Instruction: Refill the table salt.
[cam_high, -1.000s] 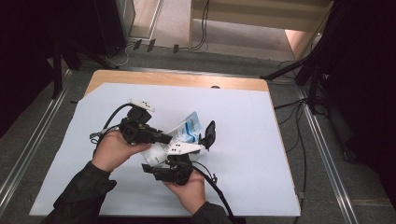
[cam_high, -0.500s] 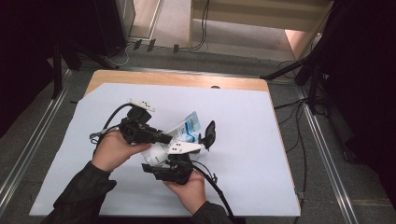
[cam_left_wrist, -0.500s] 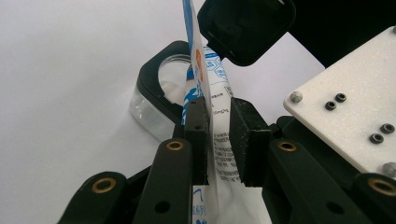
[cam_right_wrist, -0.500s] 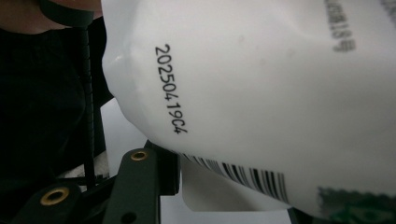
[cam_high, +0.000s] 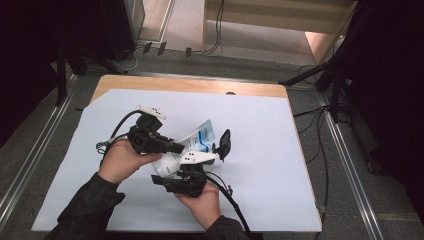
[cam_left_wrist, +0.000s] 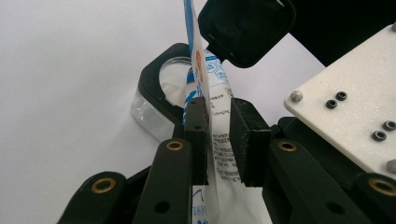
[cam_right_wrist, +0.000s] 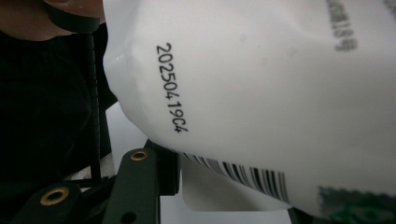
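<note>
The white pouch (cam_high: 192, 145) is held just above the white mat (cam_high: 260, 150), near its middle, beside a clear container with a black hinged lid (cam_left_wrist: 247, 28). It is pinched narrowly by the left gripper (cam_left_wrist: 218, 140); the right gripper (cam_high: 182, 167) is seen against its lower part, but whether it is clamped cannot be told. The pouch should be kept pinched firmly and steadied by both hands over the container's mouth. Its long axis is tilted, its top pointed away from the person, toward the lid.

A white sheet (cam_high: 280, 165) covers the wooden table (cam_high: 200, 85). Cables (cam_high: 310, 145) trail on the grey floor at 3 o'clock; black stands (cam_high: 330, 75) rise at 2.
</note>
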